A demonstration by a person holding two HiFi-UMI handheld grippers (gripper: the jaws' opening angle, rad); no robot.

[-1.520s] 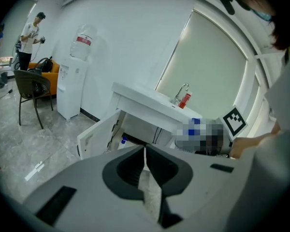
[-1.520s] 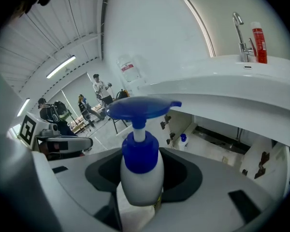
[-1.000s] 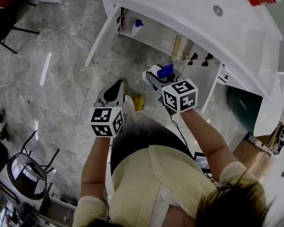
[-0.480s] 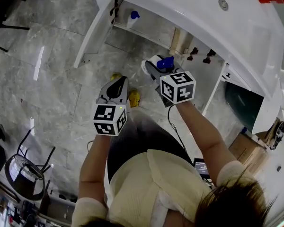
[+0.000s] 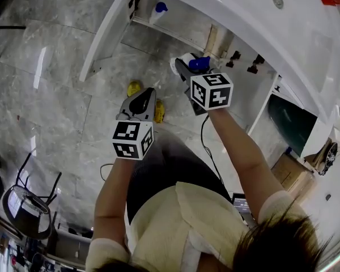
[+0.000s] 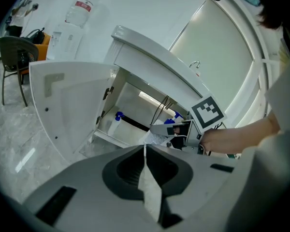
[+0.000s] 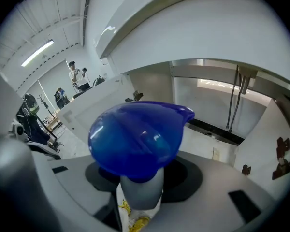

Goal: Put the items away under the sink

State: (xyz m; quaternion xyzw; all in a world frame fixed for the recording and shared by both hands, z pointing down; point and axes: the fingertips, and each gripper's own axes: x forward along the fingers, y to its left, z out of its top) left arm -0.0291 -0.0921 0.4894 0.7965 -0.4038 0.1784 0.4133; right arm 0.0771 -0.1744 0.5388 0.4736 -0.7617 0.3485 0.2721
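The sink [image 5: 255,35] overhangs the open cabinet [image 5: 184,38], so its rim could knock the spray bottle [image 5: 197,64]. The right gripper's [image 5: 186,71] jaws clamp the bottle's neck just outside the opening, where it might swing or slip. The left gripper [image 5: 140,103] hangs lower, jaws together, empty.

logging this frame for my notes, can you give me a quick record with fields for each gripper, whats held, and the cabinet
left gripper: fingers together, nothing between them
right gripper: shut on the blue-capped bottle, pointed at the open cabinet
under-sink cabinet: doors open, pipes visible inside
already inside: second blue-capped bottle, upright at the left end
task stage: held bottle not yet set inside
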